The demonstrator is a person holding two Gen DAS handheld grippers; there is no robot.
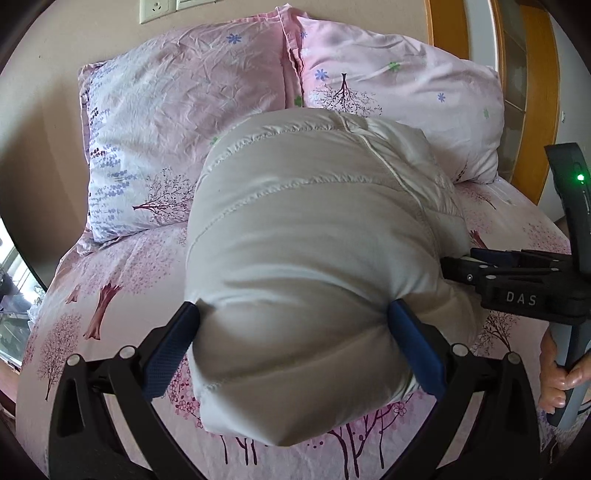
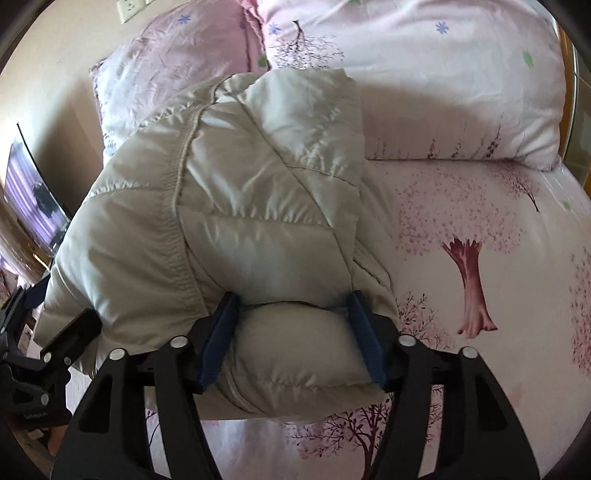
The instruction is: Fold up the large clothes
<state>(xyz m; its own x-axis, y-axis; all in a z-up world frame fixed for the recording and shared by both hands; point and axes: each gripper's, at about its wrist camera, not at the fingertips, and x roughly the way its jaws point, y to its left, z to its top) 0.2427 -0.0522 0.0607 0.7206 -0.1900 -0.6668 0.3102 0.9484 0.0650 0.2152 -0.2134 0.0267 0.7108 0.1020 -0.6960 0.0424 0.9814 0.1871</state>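
Left wrist: left gripper [image 1: 293,314] clamps puffer jacket [image 1: 314,236] | right gripper [image 2: 291,306] clamps it too | jacket underside hidden

A folded jacket [image 1: 314,236] was bundled on the bed [image 1: 122,295], in front of two pillows [image 1: 177,122] set side by side at the wall. It was gripped from the near side by the left gripper [image 1: 295,332], with the right gripper [image 2: 291,332] alongside.

Bed's got a pink sheet [image 1: 122,295] covered in tree prints. Two pillows sit at the head of the bed: a crinkled pink and lavender pillow [image 1: 177,122] touching a paler pink pillow [image 1: 406,92]. Wall socket [image 1: 157,9] above the crinkled one, orange wooden frame [image 1: 532,92] beside the paler one.
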